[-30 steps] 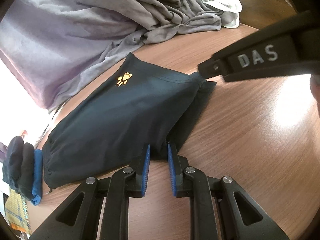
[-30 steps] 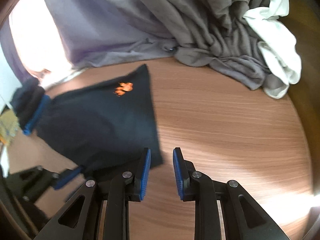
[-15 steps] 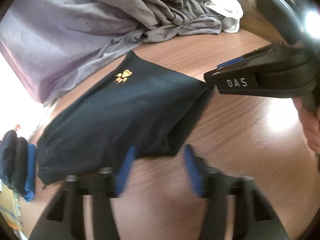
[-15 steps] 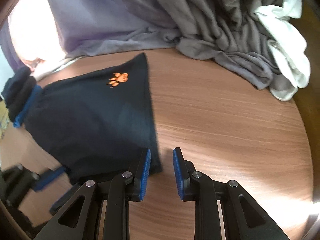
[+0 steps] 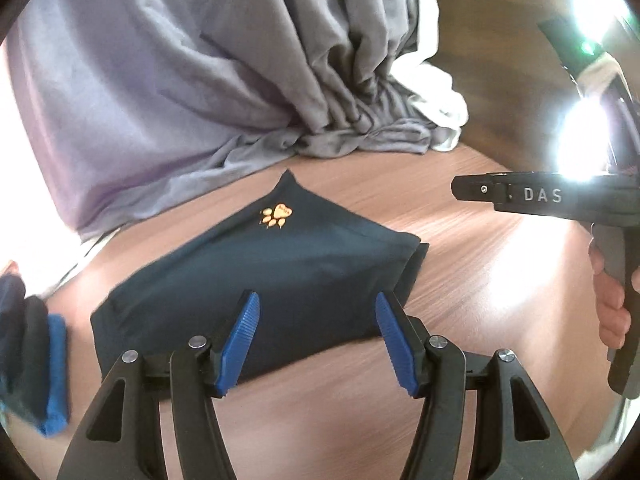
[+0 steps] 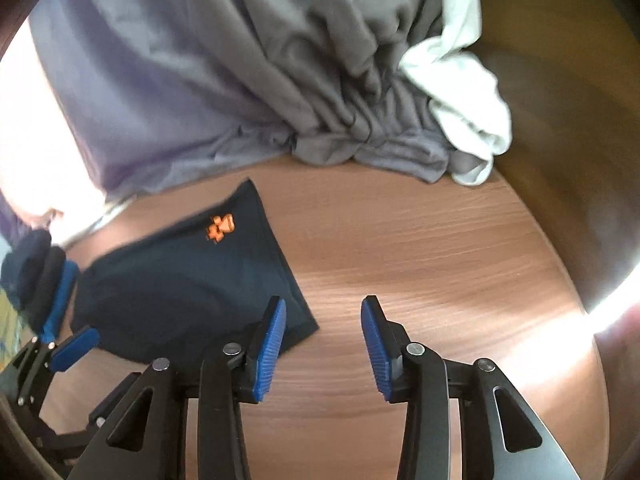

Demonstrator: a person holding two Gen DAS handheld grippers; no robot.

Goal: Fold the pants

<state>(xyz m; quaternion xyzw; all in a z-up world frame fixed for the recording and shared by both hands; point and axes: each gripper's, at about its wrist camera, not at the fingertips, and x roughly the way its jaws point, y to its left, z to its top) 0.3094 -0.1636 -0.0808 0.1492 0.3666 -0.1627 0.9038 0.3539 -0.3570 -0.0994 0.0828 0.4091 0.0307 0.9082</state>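
Note:
The dark navy pants (image 5: 280, 276) lie folded flat on the wooden table, with an orange paw print (image 5: 277, 215) on top. They also show in the right wrist view (image 6: 192, 280). My left gripper (image 5: 318, 336) is open and empty, raised just in front of the fold's near edge. My right gripper (image 6: 324, 340) is open and empty, above bare table beside the pants' right corner. The right gripper's body (image 5: 560, 200) shows at the right of the left wrist view.
A heap of grey and lilac cloth (image 6: 240, 80) and a white garment (image 6: 460, 92) lie at the back of the wooden table (image 6: 420, 240). A dark rolled item with blue trim (image 6: 36, 280) lies left of the pants. The left gripper's finger (image 6: 74, 346) shows low left.
Both grippers have opened, let go of the pants and drawn back and up. The pants now lie flat on the table.

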